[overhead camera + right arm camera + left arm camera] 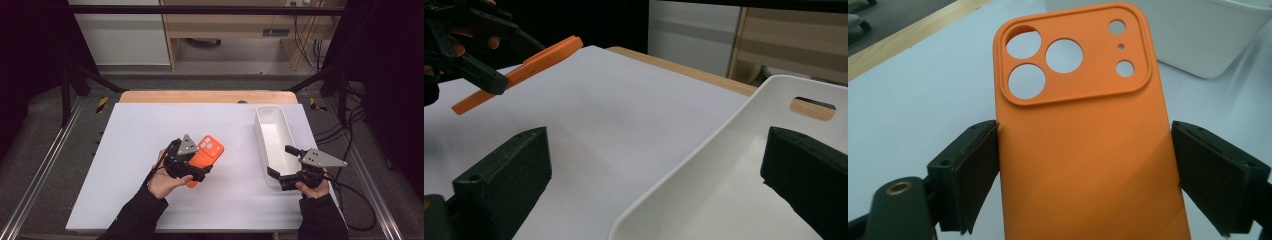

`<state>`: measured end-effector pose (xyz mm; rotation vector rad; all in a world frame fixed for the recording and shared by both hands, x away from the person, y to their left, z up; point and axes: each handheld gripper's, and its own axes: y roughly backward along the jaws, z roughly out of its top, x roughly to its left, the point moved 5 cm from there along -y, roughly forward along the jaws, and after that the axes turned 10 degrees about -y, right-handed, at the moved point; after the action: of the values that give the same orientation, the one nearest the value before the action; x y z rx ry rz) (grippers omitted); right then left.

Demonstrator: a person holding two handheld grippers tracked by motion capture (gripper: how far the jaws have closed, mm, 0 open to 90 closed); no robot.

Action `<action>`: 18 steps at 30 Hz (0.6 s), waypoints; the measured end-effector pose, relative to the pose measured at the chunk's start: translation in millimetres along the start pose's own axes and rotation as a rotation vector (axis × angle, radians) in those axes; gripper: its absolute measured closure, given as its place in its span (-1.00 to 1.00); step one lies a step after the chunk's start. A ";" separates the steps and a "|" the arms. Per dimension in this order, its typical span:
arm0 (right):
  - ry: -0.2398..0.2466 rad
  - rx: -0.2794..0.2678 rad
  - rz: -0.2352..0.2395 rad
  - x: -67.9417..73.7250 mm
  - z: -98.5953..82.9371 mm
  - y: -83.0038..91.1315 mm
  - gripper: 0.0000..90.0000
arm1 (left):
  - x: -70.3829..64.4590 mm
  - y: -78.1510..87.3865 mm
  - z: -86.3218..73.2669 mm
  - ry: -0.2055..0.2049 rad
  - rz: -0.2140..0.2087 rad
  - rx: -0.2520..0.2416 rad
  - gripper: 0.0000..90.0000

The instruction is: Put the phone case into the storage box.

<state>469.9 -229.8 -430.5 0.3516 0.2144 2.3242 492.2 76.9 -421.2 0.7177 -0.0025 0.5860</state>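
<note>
An orange phone case (210, 148) with round camera cut-outs is held by its long edges in my left gripper (199, 164), which is shut on it left of the table's middle. In the left gripper view the case (1083, 160) fills the span between both pads (975, 170). From the right gripper view the case (531, 62) hangs tilted above the sheet in the other gripper (471, 47). My right gripper (280, 160) stands open at the near end of a white bin (260, 136), its jaws either side of the bin's near wall (704, 170), gripping nothing.
A white sheet (140, 130) covers the table, with a wooden edge (200, 96) at the back. The long bin lies at the right, running front to back. Metal frame rails (45, 165) flank the table, and cables (357, 200) trail at the right.
</note>
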 end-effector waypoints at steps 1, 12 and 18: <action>0.000 -0.001 0.001 0.8 0.4 -0.6 -0.99 | -0.7 -0.1 0.4 -0.002 -0.002 -0.001 -0.70; 0.033 0.036 0.028 10.1 -1.0 -10.8 -0.99 | -1.4 3.7 -1.2 -0.048 -0.025 0.002 -0.69; 0.046 0.041 0.037 13.8 -0.8 -13.7 -0.99 | -0.4 6.5 -3.3 -0.065 -0.040 -0.001 -0.70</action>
<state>469.5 -210.4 -432.2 0.3255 0.2804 2.3689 487.9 82.6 -419.8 0.7337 -0.0487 0.5244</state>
